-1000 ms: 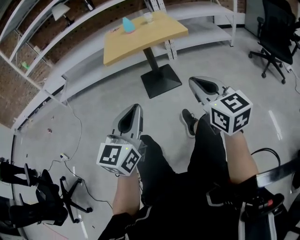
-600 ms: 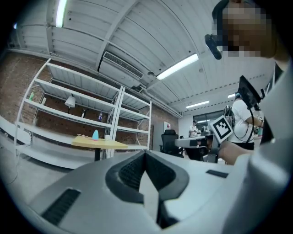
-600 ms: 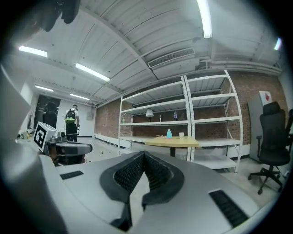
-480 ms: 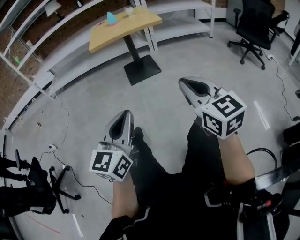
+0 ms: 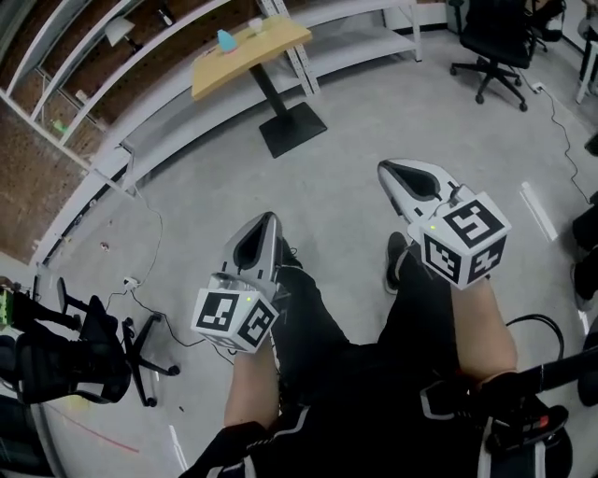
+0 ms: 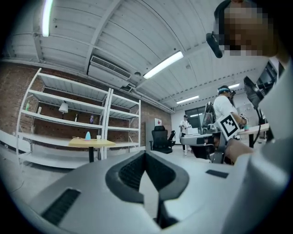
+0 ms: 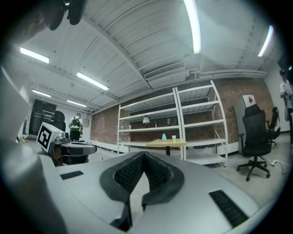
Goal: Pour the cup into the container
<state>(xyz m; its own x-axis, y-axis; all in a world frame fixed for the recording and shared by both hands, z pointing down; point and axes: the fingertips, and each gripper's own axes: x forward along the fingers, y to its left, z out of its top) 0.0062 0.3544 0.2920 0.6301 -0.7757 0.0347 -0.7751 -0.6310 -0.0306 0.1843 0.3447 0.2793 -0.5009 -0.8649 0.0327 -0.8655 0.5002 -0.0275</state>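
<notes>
Far off across the floor stands a wooden table (image 5: 248, 51) on a black pedestal. On it are a light-blue container (image 5: 224, 39) and a small white cup (image 5: 255, 23). I hold both grippers level in front of me, well short of the table. The left gripper (image 5: 266, 221) is shut and empty, and so is the right gripper (image 5: 392, 170). In the left gripper view the table (image 6: 91, 143), container (image 6: 88, 135) and cup (image 6: 98, 136) show small above the gripper (image 6: 145, 153). The right gripper view has the container (image 7: 164, 137) and cup (image 7: 174, 137) above the gripper (image 7: 144, 154).
White shelving (image 5: 112, 149) runs along the brick wall behind the table. A black office chair (image 5: 495, 37) stands at the upper right, another black chair (image 5: 84, 355) at the lower left, with a cable (image 5: 140, 280) on the grey floor. Other people (image 6: 224, 109) stand off to my right.
The person has stepped, one foot swapping for the other. In the head view the table now shows smaller and further to the upper left. Both grippers stay shut side by side.
</notes>
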